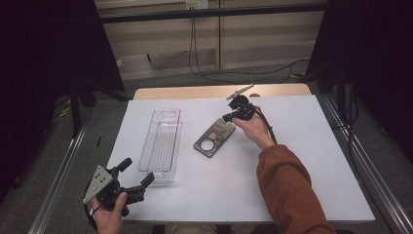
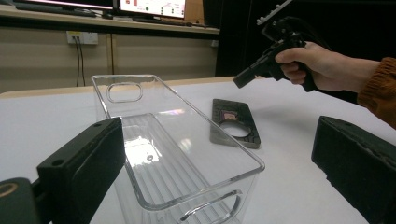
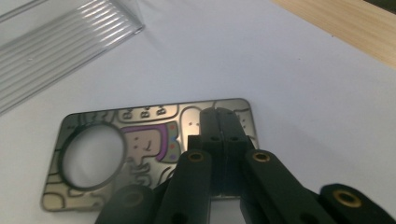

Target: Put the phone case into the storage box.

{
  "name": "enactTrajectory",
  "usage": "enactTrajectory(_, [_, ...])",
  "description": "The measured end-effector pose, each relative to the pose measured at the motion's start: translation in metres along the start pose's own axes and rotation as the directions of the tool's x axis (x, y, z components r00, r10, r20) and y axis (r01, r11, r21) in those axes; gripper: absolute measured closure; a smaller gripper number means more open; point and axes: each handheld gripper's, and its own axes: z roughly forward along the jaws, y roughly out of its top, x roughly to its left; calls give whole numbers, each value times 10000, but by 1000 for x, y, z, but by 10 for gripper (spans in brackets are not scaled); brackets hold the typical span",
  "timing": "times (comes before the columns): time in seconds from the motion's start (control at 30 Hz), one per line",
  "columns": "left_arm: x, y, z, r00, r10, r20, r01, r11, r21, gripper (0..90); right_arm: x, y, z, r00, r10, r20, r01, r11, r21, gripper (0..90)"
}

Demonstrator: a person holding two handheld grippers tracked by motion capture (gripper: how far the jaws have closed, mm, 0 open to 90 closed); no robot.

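A clear plastic tray [image 1: 163, 136] lies lengthwise on the white sheet, left of the middle. To its right a dark metal card [image 1: 213, 139] with a round hole lies flat. My right gripper [image 1: 228, 117] hovers just above the card's far end with its jaws pressed together and nothing between them. In the right gripper view the shut gripper [image 3: 218, 114] points down at the card [image 3: 140, 144]. My left gripper [image 1: 137, 171] sits at the table's near left corner, open wide. Its view faces the tray's near end [image 2: 177, 154], with the card [image 2: 233, 122] and right gripper [image 2: 240, 79] beyond.
The white sheet [image 1: 292, 146] covers most of the wooden table [image 1: 195, 91]. Metal rails run along both sides of the table. Cables hang at the back wall [image 1: 195, 48], and monitors [image 2: 149, 7] stand on a shelf behind.
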Motion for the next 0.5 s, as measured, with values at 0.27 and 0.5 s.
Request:
enactTrajectory(0.27, [0,0,0,10000,-15,-6,15,10000,-1,31,-2,13,23,9997,-51,-243,56,9998,209,900])
enactTrajectory(0.5, [0,0,-1,9999,-82,-60,81,10000,-26,31,1,16,42,9998,67,-176,-57,9985,548,900])
